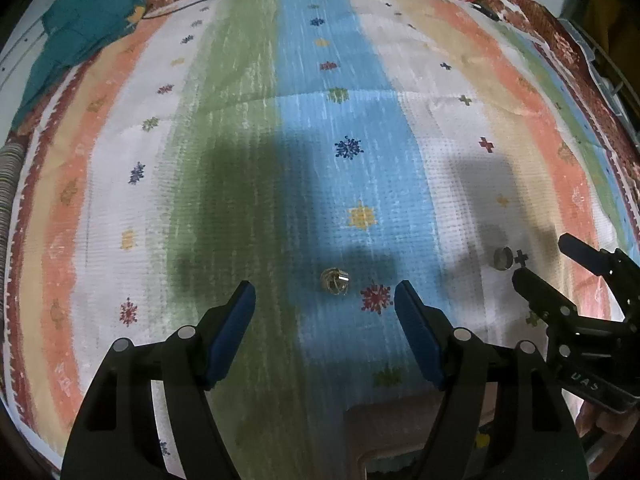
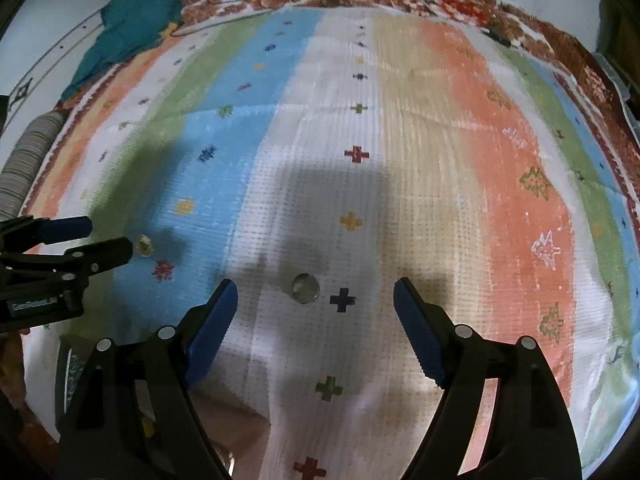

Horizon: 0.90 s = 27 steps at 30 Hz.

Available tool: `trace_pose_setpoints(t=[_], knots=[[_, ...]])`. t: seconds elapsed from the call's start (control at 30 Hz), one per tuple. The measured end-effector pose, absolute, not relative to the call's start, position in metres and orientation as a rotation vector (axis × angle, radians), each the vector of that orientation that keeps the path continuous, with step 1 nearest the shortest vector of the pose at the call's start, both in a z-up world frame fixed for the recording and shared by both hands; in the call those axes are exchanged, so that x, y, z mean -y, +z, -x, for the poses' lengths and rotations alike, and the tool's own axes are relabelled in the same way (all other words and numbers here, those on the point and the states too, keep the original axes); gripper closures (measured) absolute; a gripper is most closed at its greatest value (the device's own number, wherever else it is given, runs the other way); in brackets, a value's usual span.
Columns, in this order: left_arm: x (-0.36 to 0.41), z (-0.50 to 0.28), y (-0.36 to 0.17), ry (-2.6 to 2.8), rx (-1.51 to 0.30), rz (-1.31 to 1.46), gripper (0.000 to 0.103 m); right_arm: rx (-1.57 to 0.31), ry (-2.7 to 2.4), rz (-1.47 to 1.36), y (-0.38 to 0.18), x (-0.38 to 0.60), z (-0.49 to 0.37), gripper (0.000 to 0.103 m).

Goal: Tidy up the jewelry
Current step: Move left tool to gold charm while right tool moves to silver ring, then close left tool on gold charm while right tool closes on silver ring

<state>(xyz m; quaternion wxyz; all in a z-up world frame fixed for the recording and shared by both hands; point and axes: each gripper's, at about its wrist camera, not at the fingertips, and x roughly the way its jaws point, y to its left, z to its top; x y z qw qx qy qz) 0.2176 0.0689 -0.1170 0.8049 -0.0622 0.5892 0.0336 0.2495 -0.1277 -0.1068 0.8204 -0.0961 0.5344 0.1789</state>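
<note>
gold wire ring (image 1: 335, 280) on bedspread (image 1: 240, 160) | left gripper (image 1: 325, 300) wide open, empty, straddling | right gripper (image 2: 316, 296) opening, empty, over silver ring (image 2: 305, 288) | lower centred, pinch gently

We count two pieces of jewelry on one striped cloth (image 1: 400, 92): one gold wire piece (image 1: 335, 280), low in the middle of the left wrist view, and one round silvery piece (image 2: 305, 288), low in the middle of the right wrist view. We count two grippers, left (image 1: 325, 294) and right (image 2: 314, 292), and one teal garment (image 1: 88, 20) at the upper left.
</note>
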Motion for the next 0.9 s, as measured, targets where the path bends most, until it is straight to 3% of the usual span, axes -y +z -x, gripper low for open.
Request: trace_pose_setpoints(t=[0.13, 0.43, 0.47, 0.73, 0.9], knots=[[-0.066, -0.223, -0.124, 0.055, -1.276, 0.113, 0.032, -1.155, 0.387, 0.217, -0.113, 0.122, -0.254, 0.023], [-0.060, -0.232, -0.141, 0.023, -1.332, 0.099, 0.048, -1.200, 0.392, 0.210, -0.128, 0.116, -0.265, 0.025], [-0.058, -0.233, -0.143, 0.018, -1.338, 0.085, 0.052, -1.210, 0.396, 0.206, -0.130, 0.116, -0.265, 0.033], [-0.048, -0.234, -0.150, 0.013, -1.346, 0.041, 0.065, -1.228, 0.408, 0.228, -0.136, 0.110, -0.265, 0.050], [-0.049, -0.234, -0.151, 0.026, -1.347, 0.046, 0.084, -1.241, 0.416, 0.213, -0.137, 0.109, -0.266, 0.072]])
